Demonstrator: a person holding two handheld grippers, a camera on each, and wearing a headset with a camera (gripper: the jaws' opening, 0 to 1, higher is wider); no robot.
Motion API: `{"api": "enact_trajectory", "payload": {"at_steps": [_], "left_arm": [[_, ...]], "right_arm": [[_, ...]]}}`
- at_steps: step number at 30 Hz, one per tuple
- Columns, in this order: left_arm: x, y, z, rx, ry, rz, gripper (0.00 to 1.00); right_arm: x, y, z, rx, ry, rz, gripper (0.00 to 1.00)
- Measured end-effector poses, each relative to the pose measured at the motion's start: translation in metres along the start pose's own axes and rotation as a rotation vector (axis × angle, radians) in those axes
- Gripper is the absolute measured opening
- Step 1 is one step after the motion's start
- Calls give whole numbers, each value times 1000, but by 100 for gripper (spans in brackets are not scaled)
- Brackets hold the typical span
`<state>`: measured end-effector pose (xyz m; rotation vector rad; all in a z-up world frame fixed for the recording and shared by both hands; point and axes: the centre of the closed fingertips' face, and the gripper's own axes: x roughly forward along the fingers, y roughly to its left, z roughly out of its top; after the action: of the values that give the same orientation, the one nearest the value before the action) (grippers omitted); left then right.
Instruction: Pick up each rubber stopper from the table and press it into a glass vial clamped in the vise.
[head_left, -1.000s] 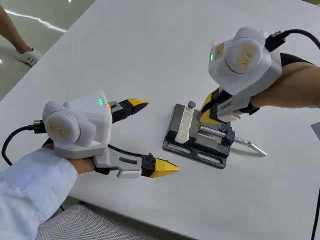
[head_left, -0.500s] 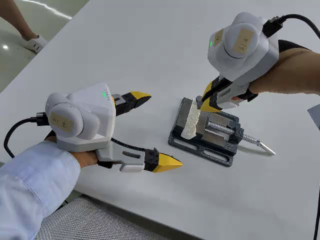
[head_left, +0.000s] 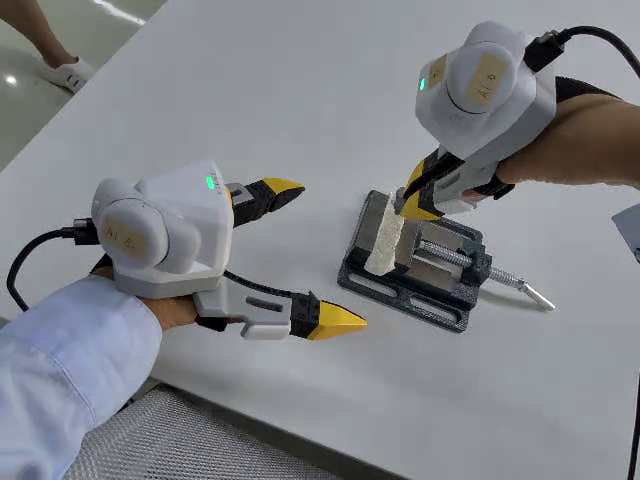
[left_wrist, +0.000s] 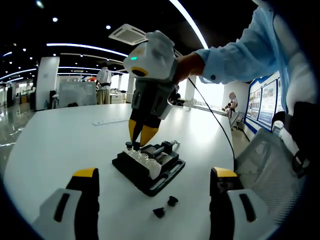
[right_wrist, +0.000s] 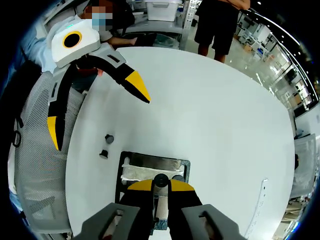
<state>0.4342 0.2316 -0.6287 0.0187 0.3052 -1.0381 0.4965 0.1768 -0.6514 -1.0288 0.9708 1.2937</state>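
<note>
While right tool (head_left: 408, 208) grips a stopper (right_wrist: 161, 180) over vise (head_left: 440, 300) | left tool (head_left: 328, 255) spread | white table (head_left: 250, 90) | office hall (left_wrist: 60, 85)

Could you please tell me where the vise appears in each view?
Head view: vise right of centre, under the right gripper.
Left gripper view: vise at centre, below that gripper.
Right gripper view: vise bottom centre, beyond the jaws.
Shared landmark: its white padding.

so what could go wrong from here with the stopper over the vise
The right gripper looks shut on a stopper right over the vise; pressed off-centre, it might tilt, pop free or stress a glass vial. The open left gripper hovers near two loose stoppers on the table, and a careless sweep could knock them away.
</note>
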Motion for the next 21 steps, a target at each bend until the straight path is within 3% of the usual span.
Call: {"api": "enact_trajectory", "payload": {"at_steps": [21], "left_arm": [[-1,3,-3,-15,-5,10,89]], "right_arm": [[8,-3,-2,-24,25,-1,6]]}}
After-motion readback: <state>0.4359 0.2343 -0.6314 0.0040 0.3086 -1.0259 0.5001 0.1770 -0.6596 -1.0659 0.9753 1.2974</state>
